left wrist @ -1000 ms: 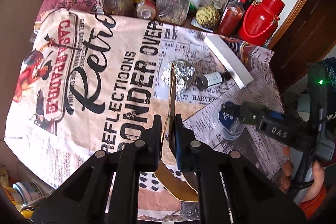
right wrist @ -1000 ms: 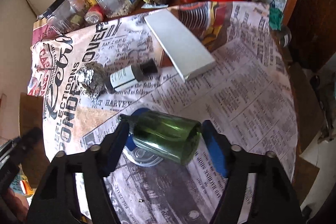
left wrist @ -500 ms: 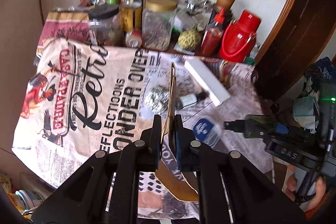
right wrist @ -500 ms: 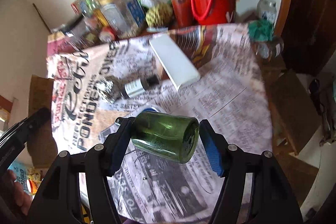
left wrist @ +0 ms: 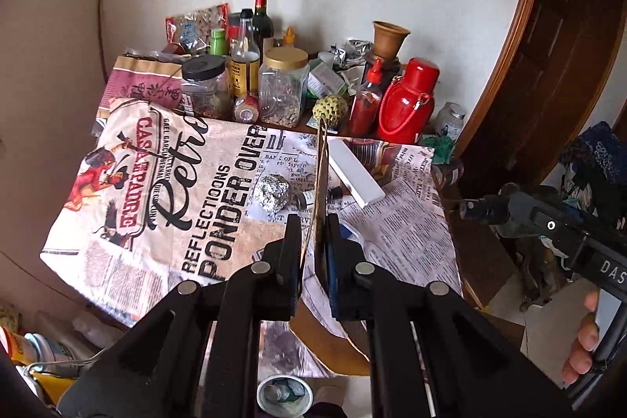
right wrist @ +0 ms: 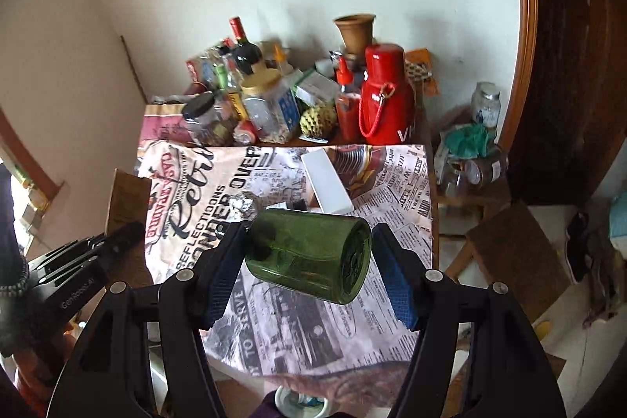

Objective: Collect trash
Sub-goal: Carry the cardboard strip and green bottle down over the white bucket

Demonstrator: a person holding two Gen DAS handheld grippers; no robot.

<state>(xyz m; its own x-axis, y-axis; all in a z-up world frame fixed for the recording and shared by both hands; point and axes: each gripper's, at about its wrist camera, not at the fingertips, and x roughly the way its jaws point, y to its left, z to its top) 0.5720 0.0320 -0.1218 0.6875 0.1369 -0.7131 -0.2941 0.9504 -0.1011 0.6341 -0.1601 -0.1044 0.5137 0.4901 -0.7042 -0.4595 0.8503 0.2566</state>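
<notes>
Right-wrist view: right tongs clamp green bottle above tablecloth edge; left tongs pinch cardboard.

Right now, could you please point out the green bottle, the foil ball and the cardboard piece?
green bottle [right wrist: 309, 255]: right wrist view, middle of its side.
foil ball [left wrist: 272, 192]: left wrist view, crumpled top.
cardboard piece [left wrist: 321, 179]: left wrist view, upright edge above the jaws.

A lived-in home: a surface under a retro printed cloth stood crowded with a wine bottle, food jars and a red flask, beside a dark wooden door.
</notes>
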